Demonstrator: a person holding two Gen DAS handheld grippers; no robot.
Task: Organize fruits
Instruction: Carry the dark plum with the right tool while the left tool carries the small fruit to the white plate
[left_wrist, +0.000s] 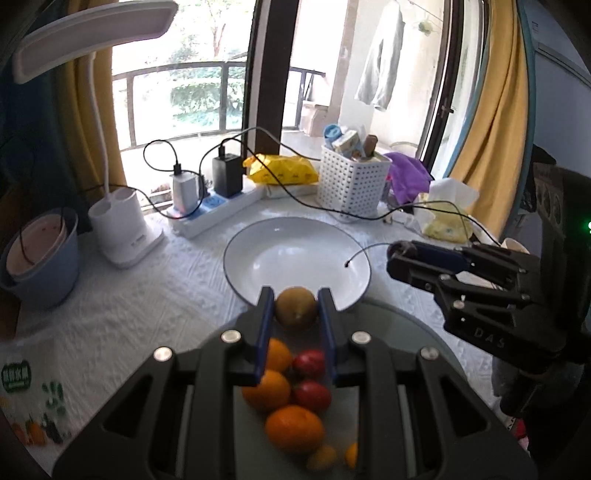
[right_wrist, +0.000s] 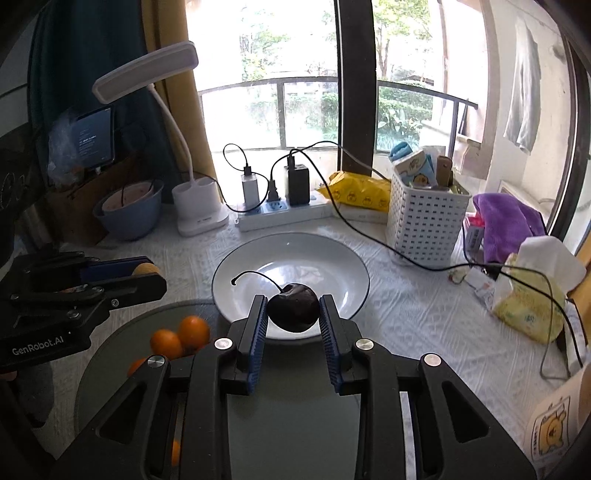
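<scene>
Between the blue pads of the left gripper (left_wrist: 295, 308) sat a brown kiwi (left_wrist: 296, 308), clamped just above the near rim of the white plate (left_wrist: 258, 254). Below it, on the round grey glass tray (left_wrist: 402, 325), lay three oranges (left_wrist: 294, 428), two red fruits (left_wrist: 312, 396) and two small kumquats (left_wrist: 322, 457), all close together. Over the same plate the right gripper (right_wrist: 293, 312) pinched a dark cherry (right_wrist: 293, 307), whose long stem (right_wrist: 255, 275) curled up and to the left above the plate's bowl. Behind the plate stood a white perforated basket (right_wrist: 424, 229), a power strip (right_wrist: 284, 214) with chargers, a white desk lamp (right_wrist: 201, 206) and a blue bowl (right_wrist: 129, 214), well apart from the fruit.
</scene>
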